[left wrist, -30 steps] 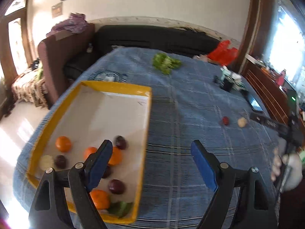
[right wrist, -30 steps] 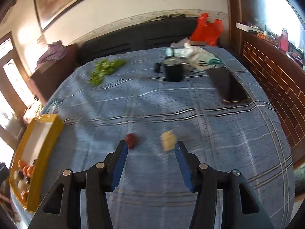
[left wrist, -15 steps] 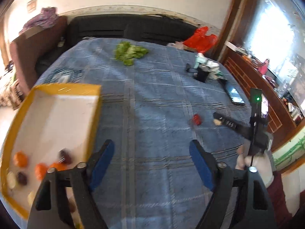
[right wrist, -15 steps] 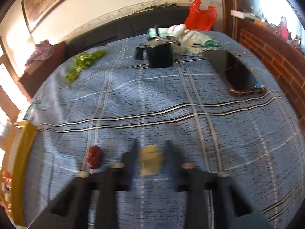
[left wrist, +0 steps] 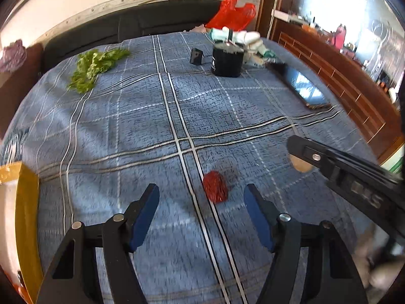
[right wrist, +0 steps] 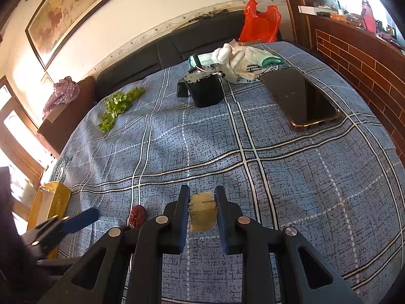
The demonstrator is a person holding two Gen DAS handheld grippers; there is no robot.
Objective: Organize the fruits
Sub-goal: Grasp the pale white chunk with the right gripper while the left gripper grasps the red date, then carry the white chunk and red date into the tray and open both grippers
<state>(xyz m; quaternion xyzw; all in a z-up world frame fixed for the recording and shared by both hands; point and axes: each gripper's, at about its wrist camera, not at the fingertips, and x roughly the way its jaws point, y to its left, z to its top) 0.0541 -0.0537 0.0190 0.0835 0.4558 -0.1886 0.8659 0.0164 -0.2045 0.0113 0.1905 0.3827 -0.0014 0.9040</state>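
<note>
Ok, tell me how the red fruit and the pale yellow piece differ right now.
The red fruit is dark red, wrinkled and oval; the pale yellow piece is blocky and flat-sided. The red fruit lies free ahead of the open left gripper; the yellow piece sits between the right gripper fingers. Both rest on the blue cloth.

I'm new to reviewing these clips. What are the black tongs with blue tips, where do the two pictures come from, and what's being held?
They are hand-held grippers, each carrying a camera that looks along its fingers. The left gripper is open over the blue checked tablecloth, a red fruit just ahead of it. The right gripper has its jaws against a pale yellow piece. Also there: a yellow tray, leafy greens, a black cup and a phone.
</note>
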